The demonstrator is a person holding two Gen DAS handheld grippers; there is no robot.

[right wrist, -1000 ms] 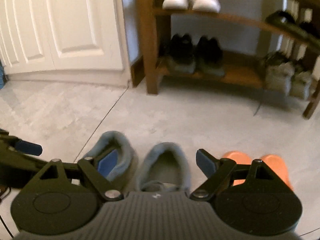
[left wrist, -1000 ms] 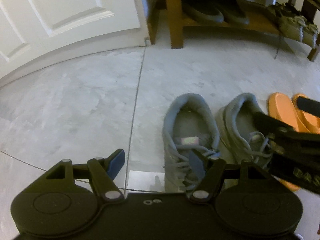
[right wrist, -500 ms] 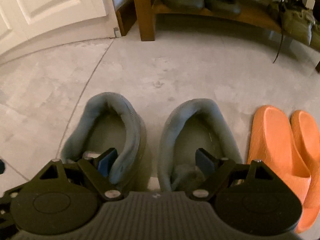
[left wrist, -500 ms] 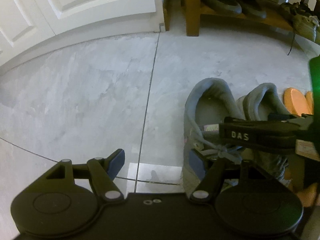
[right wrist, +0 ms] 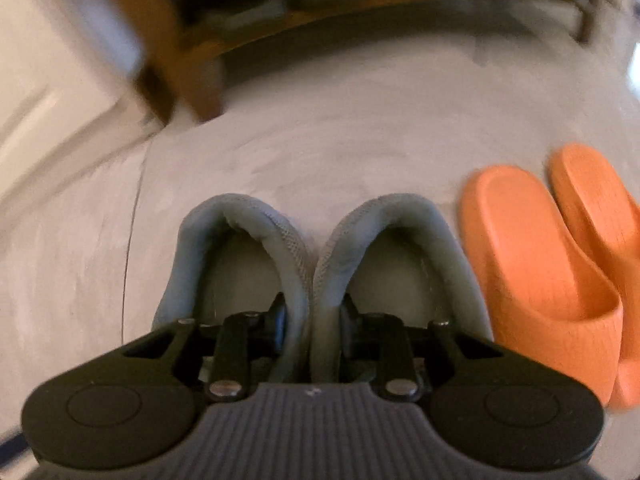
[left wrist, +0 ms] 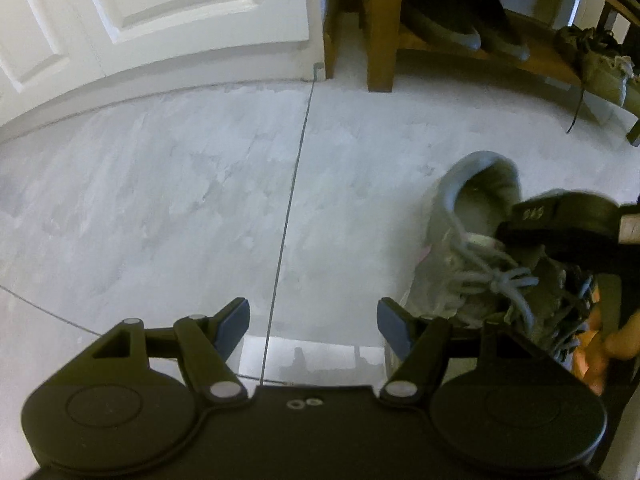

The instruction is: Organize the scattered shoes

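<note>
Right gripper [right wrist: 312, 320] tips downward, jaws closing on both grey sneakers' [right wrist: 276, 240] adjoining collars.

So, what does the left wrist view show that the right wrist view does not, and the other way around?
Only the left wrist view: the left tongs standing open over bare floor, the sneaker laces, the white door, and dark shoes sharp on the wooden rack.

Only the right wrist view: the orange slides whole, and the right tongs closing, one finger in each grey sneaker, the inner collars pressed together between them.

Both: the grey sneakers, the rack, the pale floor.
</note>
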